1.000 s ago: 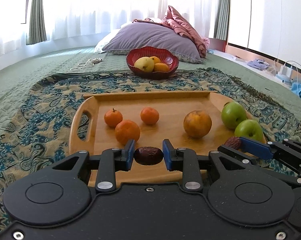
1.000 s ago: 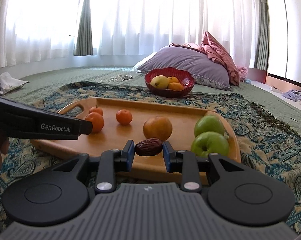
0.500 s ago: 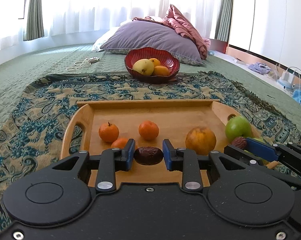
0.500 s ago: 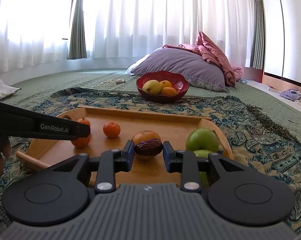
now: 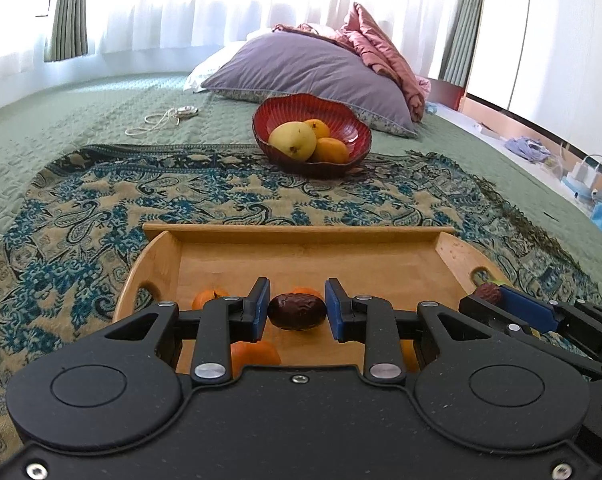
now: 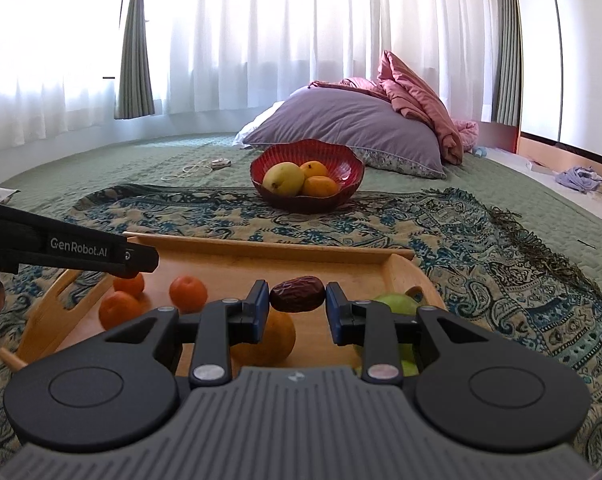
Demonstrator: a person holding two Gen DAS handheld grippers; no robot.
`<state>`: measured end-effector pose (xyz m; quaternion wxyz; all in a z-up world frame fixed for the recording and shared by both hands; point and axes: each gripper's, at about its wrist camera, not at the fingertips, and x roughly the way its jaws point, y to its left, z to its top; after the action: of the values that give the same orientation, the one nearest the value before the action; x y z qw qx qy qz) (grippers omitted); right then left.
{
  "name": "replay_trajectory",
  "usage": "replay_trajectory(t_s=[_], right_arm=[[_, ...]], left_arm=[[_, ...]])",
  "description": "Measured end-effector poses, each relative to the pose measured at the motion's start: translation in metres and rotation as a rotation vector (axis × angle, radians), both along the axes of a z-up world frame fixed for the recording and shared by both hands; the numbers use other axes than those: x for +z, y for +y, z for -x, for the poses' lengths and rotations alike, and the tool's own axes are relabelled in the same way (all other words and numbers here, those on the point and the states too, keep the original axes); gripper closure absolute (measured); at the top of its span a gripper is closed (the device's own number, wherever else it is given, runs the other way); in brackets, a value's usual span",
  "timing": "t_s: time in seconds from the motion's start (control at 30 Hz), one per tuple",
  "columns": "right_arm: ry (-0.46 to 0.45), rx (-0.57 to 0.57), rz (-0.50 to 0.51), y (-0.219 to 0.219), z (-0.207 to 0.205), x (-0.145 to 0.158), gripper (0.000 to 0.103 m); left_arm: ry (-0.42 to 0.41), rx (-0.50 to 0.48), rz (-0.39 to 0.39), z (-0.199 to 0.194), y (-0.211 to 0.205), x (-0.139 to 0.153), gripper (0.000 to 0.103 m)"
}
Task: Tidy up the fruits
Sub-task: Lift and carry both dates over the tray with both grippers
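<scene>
My left gripper [image 5: 297,310] is shut on a dark brown date [image 5: 297,311], held above the wooden tray [image 5: 301,236]. My right gripper [image 6: 297,300] is shut on a second date [image 6: 297,288] over the same tray [image 6: 261,246]. Small oranges [image 6: 188,293] lie on the tray's left part, a larger orange [image 6: 275,340] sits under my right gripper, and green apples [image 6: 397,304] lie at its right. Further back stands a red bowl [image 5: 343,128] holding a yellow pear [image 5: 292,141] and oranges. In the left wrist view my right gripper [image 5: 497,298] shows at the right edge.
The tray rests on a blue and beige patterned cloth [image 5: 101,216] over a green quilt. A purple pillow [image 5: 309,68] and pink blanket lie behind the bowl. A white cord [image 5: 161,120] lies at the back left. Clothes and cables sit on the floor at the right [image 5: 529,148].
Both grippers have moved forward over the tray toward the red bowl, each still holding its date. The bowl looks closer and the tray's fruits have slid under the grippers.
</scene>
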<state>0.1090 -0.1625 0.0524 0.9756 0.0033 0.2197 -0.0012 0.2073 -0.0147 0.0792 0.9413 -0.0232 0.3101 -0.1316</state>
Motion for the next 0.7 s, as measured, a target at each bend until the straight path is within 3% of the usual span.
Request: replay_trajectory(t_s=[0.43,0.7], right_arm=[[0.075,-0.023,-0.021,-0.011,-0.049,0.000,0.068],[0.131,-0.020,-0.013,-0.016,-0.072,-0.004,0.067]], left_arm=[[0.076,0.063,-0.016,-0.058,-0.007,-0.007,0.075],[0.118,0.052,-0.044,-0.079,-0.013,-0.022,0.075]])
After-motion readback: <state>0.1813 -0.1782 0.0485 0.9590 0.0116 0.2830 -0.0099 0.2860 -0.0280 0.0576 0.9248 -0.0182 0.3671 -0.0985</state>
